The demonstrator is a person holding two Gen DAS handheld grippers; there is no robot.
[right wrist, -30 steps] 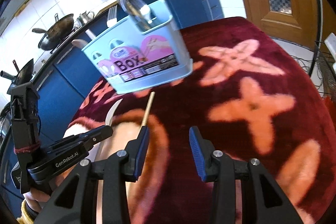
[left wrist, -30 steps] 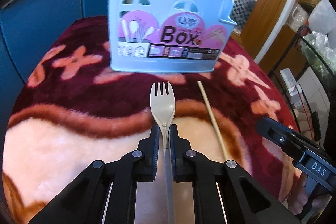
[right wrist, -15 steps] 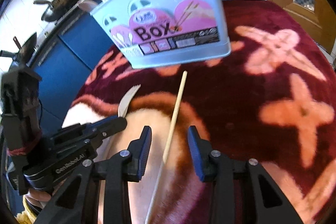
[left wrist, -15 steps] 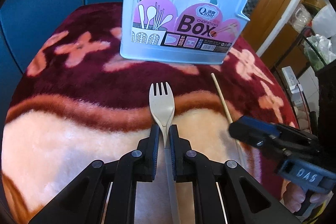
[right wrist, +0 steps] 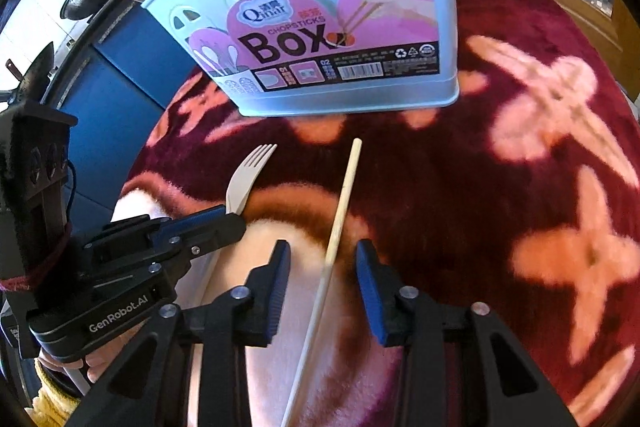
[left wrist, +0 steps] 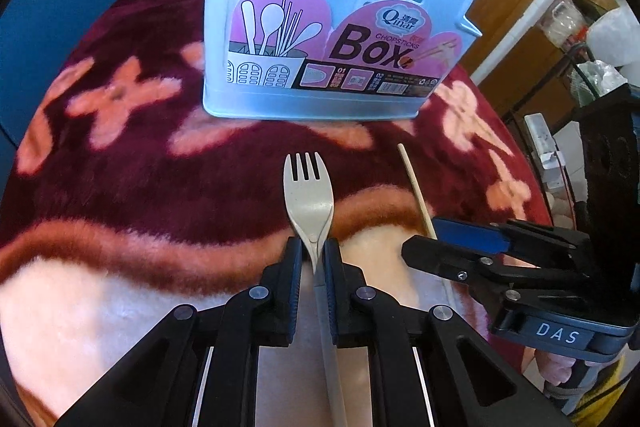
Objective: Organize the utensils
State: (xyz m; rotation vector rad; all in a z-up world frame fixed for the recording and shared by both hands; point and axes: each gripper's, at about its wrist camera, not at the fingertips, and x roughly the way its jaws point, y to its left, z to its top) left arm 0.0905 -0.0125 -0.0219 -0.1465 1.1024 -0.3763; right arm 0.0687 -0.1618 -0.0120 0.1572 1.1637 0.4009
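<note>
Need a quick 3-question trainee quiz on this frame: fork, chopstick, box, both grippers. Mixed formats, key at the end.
1. True or false: the left gripper is shut on the fork.
2. Multiple choice: where is the chopstick relative to the right gripper?
A. Inside the box
B. Lying on the blanket between the open jaws, neither pad touching it
C. Clamped and lifted clear
3. Fill in: the big word printed on the blue box is ____.

Key: 1 true; 2 B (the jaws have just been closing around the chopstick); 3 BOX.
</note>
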